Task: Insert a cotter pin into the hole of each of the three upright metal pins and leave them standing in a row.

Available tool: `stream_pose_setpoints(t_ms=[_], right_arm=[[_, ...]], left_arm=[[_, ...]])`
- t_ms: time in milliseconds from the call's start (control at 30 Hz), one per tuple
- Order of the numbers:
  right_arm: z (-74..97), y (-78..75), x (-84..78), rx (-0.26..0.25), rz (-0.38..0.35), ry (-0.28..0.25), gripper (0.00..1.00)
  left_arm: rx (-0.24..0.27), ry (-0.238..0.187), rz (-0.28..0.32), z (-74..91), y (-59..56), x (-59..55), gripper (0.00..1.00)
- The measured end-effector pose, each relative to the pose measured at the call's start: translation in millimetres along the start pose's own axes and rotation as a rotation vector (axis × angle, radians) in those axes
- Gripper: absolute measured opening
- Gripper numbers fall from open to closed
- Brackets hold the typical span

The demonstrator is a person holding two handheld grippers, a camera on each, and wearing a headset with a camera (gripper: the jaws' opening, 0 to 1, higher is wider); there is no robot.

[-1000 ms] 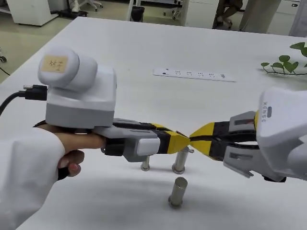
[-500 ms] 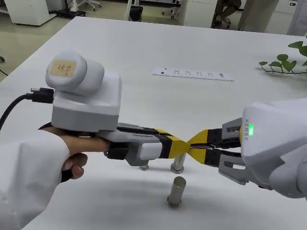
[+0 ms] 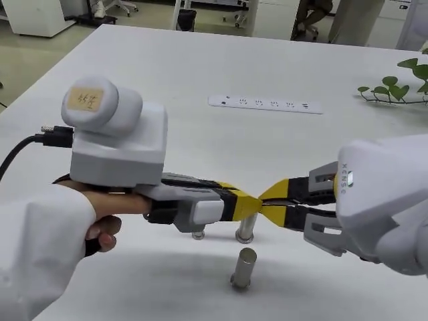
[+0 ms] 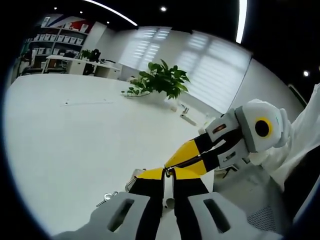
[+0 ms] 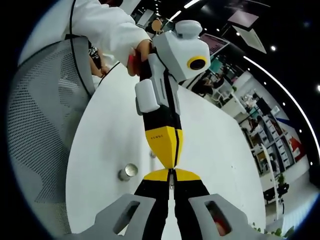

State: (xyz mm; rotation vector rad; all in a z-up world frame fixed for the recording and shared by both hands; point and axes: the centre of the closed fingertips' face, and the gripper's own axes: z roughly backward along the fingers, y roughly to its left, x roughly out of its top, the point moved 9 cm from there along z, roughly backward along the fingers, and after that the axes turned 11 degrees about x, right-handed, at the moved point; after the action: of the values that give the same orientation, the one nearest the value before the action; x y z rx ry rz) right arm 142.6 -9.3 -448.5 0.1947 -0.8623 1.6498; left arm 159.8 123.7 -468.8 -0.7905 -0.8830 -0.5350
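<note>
Little has moved in the last second. The spot where the left tool (image 3: 250,204) and the right tool (image 3: 269,200) meet has sunk a touch toward the middle pin (image 3: 245,229), and the right tool's white body has swung nearer to us. The three pins stand as they did on the table (image 3: 200,80).

Both tools have their jaws pressed together and sit nose to nose on one nearly level line. We cannot make out what is pinched there. If it is the cotter pin, we judge its long axis lies along that same line.

The pins' long axes run up and down, with wider feet on the table and flat tops upward. The middle pin sits just below the meeting noses. The left pin (image 3: 198,234) is beside it, mostly hidden under the left tool. The near pin (image 3: 243,269) stands apart in front, so the three form a triangle, not yet a row. In the left gripper view a small wire loop (image 4: 107,198) shows low down, and we cannot tell whether it sits in a pin.

We see three risks:
- **A dropped cotter pin:** if one tool lets go before the other truly grips, it falls and may skitter off.
- **A toppled pin:** both noses hang right over the middle pin, so a dip or sideways nudge could knock it over.
- **A missed hole:** we cannot see the hole, and if it does not face the tool line, the tip may skid off the shank and push the pin over.
</note>
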Motion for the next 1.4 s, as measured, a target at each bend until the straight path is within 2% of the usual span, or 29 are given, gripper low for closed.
stream_pose_setpoints(t_ms=[133, 233, 367, 400, 433, 500, 700, 733, 767, 833, 867, 933, 1033, 1133, 1200, 1267, 1400], right_arm=[[-0.1, 1.0, 0.6, 0.003, 0.006, -0.003, 0.00], [-0.5, 2.7, 1.7, 0.008, 0.010, -0.007, 0.00], [-1.5, 3.7, 2.9, 0.008, 0.012, -0.006, 0.00], [-1.7, 3.1, 3.1, 0.005, -0.003, -0.009, 0.00], [-1.8, 3.5, 3.2, 0.011, -0.020, -0.015, 0.00], [-1.1, 3.2, 3.1, 0.002, -0.028, -0.026, 0.00], [-2.0, 2.9, 3.1, 0.024, -0.057, -0.038, 0.00], [-3.5, 3.9, 1.3, 0.034, -0.121, -0.055, 0.00], [-2.9, 2.2, 1.0, 0.024, -0.124, -0.064, 0.01], [-1.3, 1.7, -1.0, 0.028, -0.191, -0.093, 0.16], [-1.1, 1.7, -3.2, 0.052, -0.245, -0.106, 0.23], [-1.8, 2.1, -9.2, 0.085, -0.300, -0.110, 0.34], [-1.1, 0.3, -19.7, 0.080, -0.326, -0.106, 0.30], [1.5, 3.0, -25.3, 0.128, -0.429, -0.166, 0.31], [2.4, 1.8, -30.6, 0.138, -0.459, -0.190, 0.30], [4.5, 2.4, -32.5, 0.159, -0.476, -0.199, 0.30], [5.9, 8.5, -29.7, 0.244, -0.537, -0.257, 0.28]], left_arm=[[0.002, 0.012, 0.007, 0.3, 1.0, 0.1, 0.00], [-0.010, 0.021, -0.020, 1.8, 1.3, 0.0, 0.00], [0.000, 0.033, -0.033, 2.8, 0.9, 0.2, 0.00], [0.003, 0.030, -0.030, 2.9, 0.8, 0.3, 0.00], [0.003, 0.046, 0.019, 3.4, 0.5, -0.3, 0.00], [-0.002, 0.035, 0.029, 4.1, 2.4, 0.4, 0.00], [0.001, 0.034, -0.006, 4.8, 0.1, -0.5, 0.00], [0.003, 0.040, -0.002, 5.0, 0.4, -1.8, 0.00], [0.004, 0.042, -0.004, 5.6, 0.1, -2.4, 0.00], [0.007, 0.038, -0.029, 8.3, -1.3, -3.3, 0.00], [0.007, 0.037, -0.030, 9.9, -1.5, -3.5, 0.00], [0.003, 0.032, -0.031, 11.5, -1.0, -3.3, 0.00], [0.002, 0.027, -0.067, 14.5, -1.1, -3.6, 0.00], [-0.007, 0.019, -0.081, 17.6, -1.4, -3.8, 0.00], [-0.020, 0.011, -0.092, 19.1, -2.2, -3.6, 0.00], [-0.027, 0.001, -0.129, 19.7, -3.3, -3.1, 0.00], [-0.059, -0.009, -0.177, 20.5, -7.8, -3.0, 0.00]])
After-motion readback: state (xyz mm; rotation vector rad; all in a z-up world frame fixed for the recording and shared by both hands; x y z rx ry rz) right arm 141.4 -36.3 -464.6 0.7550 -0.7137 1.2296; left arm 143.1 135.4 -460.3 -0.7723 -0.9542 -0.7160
